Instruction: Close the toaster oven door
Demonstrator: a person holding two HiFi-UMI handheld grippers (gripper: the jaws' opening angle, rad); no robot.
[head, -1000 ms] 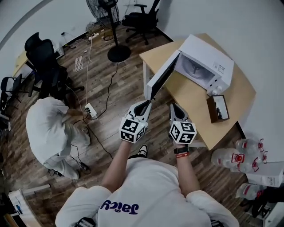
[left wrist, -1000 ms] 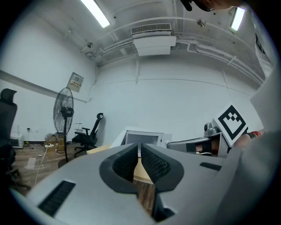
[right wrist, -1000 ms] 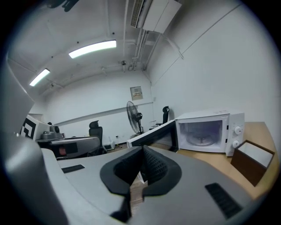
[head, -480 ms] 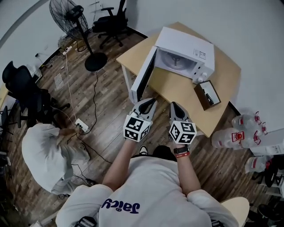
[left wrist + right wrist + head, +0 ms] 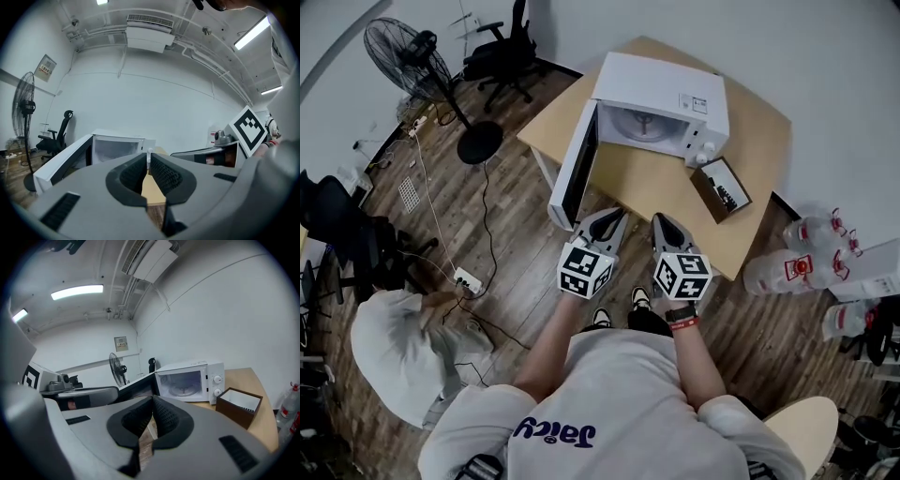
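A white toaster oven (image 5: 661, 94) stands on the wooden table (image 5: 759, 141). Its door (image 5: 572, 178) hangs wide open, swung out past the table's left edge. My left gripper (image 5: 615, 215) is shut and empty, its tips just right of the door's free end and apart from it. Beside it, my right gripper (image 5: 660, 220) is also shut and empty, over the table's front edge. In the left gripper view the left gripper (image 5: 148, 158) points past the door (image 5: 61, 159) at the oven (image 5: 117, 147). The right gripper view has the right gripper (image 5: 152, 402) facing the oven (image 5: 187, 380).
A brown open box (image 5: 720, 187) sits on the table right of the oven. Large water bottles (image 5: 806, 262) stand on the floor at the right. A standing fan (image 5: 412, 56), an office chair (image 5: 502, 52), a power strip (image 5: 467, 281) and a crouching person (image 5: 403, 347) are at the left.
Both grippers have come closer to the table, side by side and still shut. The oven and table have shifted left in the head view. The door stays open.
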